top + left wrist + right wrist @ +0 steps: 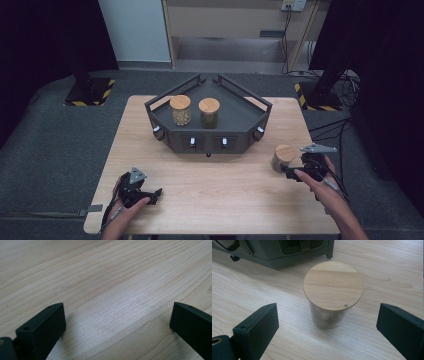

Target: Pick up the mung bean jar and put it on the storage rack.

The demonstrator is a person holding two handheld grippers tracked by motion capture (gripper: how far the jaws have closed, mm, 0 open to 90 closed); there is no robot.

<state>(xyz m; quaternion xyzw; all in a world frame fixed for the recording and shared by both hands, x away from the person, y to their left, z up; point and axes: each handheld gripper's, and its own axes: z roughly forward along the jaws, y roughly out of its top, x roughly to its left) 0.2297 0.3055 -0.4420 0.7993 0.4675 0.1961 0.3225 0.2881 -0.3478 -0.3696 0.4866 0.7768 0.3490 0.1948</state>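
**Jar with wooden lid waits between open jaws at the table's right edge**

Table of pale wood carries a dark angular tray at its far middle, with two lidded glass jars standing on it: one filled with something pale and lumpy, the other darker inside. A third jar stands upright on the bare wood near the right edge, well apart from the tray's front corner, its round wooden lid seated flat.

Right gripper hovers just short of that jar with its jaws spread wide, one on each side and neither touching the glass. Left gripper rests low over empty tabletop at the near left, jaws likewise wide apart and holding nothing.

To take the jar well, the right gripper should probably sink until its jaws flank the glass body below the lid, stay centred so both pads meet the wall together, then close gently; a pinch on the lid alone could lift it off.

Contents of the near jar are hard to make out through the glass. Small knobs on the tray's front are too small to read.
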